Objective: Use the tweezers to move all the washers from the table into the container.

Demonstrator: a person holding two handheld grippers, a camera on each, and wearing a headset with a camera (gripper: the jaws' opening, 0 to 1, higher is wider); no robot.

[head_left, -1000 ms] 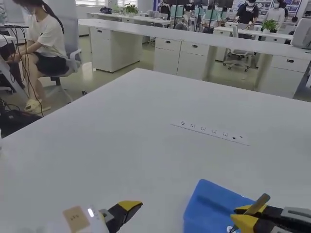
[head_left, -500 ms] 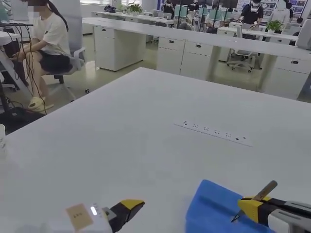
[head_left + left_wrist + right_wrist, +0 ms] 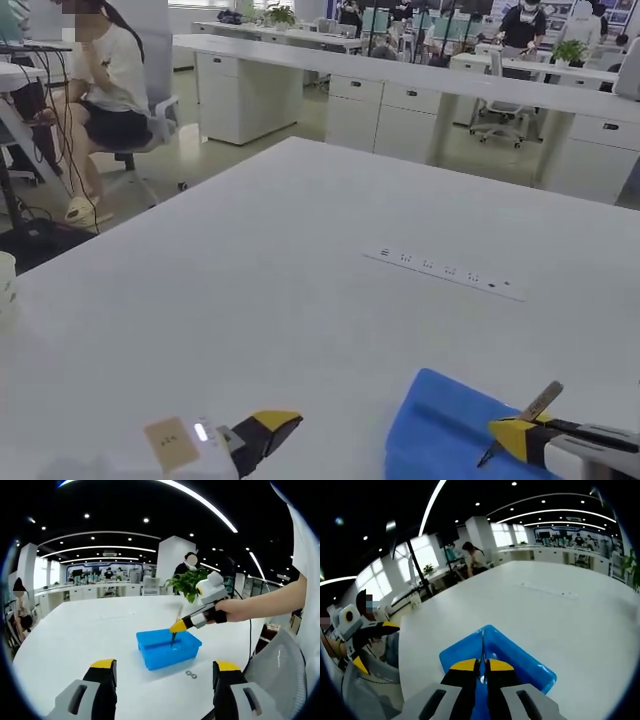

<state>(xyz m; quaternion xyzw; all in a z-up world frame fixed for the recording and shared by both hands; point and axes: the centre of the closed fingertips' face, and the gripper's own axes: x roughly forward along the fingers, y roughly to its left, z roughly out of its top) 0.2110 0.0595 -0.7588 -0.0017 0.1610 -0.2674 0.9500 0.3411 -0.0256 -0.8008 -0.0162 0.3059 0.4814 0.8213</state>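
Right, had the tweezers (image 3: 483, 642) pinched in the right gripper (image 3: 481, 666), jaws closed tight on the shaft, at bottom centre of the right gripper view. Pointed the tips down into the blue container (image 3: 530, 669), low over its floor; couldn't tell whether anything was caught between them. Caught the same pose at centre of the left gripper view, slanting down from the yellow jaws into the blue. Held the left gripper (image 3: 165, 666) spread wide at the bottom of its own view, gripping nothing, hovering above the table (image 3: 75, 635). Spotted two washers (image 3: 190, 674) lying flat on the table just beside the container's near wall, lower centre-right of that view, not yet moved.

Plenty to go wrong from here, by the look of it. Flat, thin rings on a smooth top: reckoned a skewed pinch could flick one away. Pressed too hard on the table, could twist the tweezers round in the jaws. Lifted too low over the wall, could knock a washer loose or shove the container. Had the container low at the bottom right edge of the head view, so judged the aim risky too.
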